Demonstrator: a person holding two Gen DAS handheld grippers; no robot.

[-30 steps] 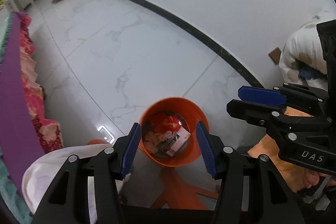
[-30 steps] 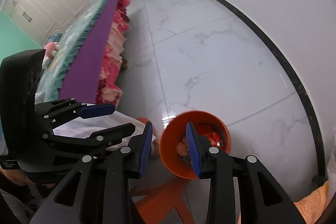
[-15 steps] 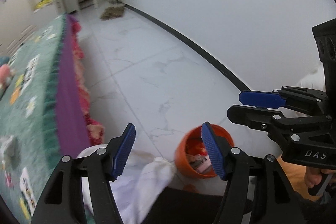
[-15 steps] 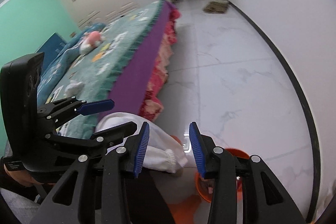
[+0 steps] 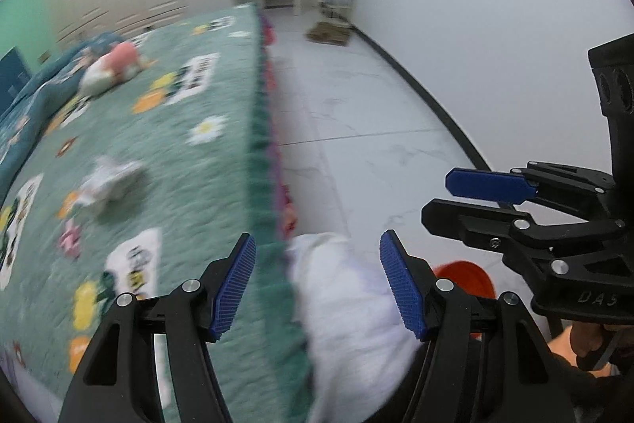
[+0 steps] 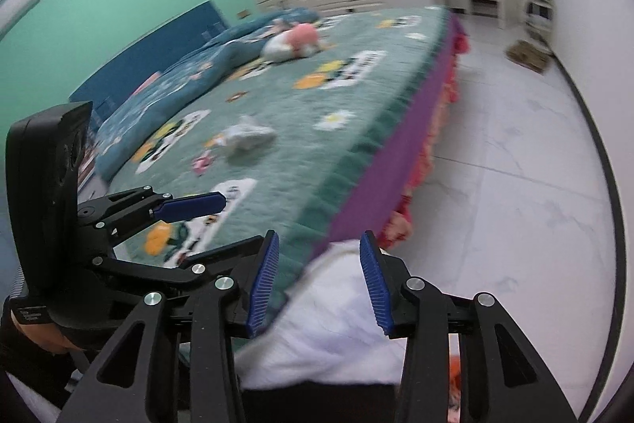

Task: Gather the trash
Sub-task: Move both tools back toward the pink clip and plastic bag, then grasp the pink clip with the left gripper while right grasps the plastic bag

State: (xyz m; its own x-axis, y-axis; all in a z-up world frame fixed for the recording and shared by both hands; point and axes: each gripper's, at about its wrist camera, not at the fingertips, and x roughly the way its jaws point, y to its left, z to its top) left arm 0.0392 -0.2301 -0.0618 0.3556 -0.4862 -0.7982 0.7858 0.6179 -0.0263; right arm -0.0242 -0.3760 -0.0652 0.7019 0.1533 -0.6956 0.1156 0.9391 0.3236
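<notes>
A crumpled white piece of trash lies on the green patterned bedspread; it also shows in the right wrist view, with a small pink scrap beside it. The orange bin sits low on the floor, mostly hidden behind my left gripper's right finger. My left gripper is open and empty, near the bed's edge. My right gripper is open and empty; it also appears at the right of the left wrist view.
A white cloth-covered knee fills the bottom centre of both views. A pink and white plush toy lies far back on the bed. White marble floor runs along the bed to a white wall with a dark baseboard. White cupboards stand at the back.
Both grippers have swung up and left, away from the orange bin toward the bed. The bin has dropped to the lower edge of view. Both stay open and empty.
</notes>
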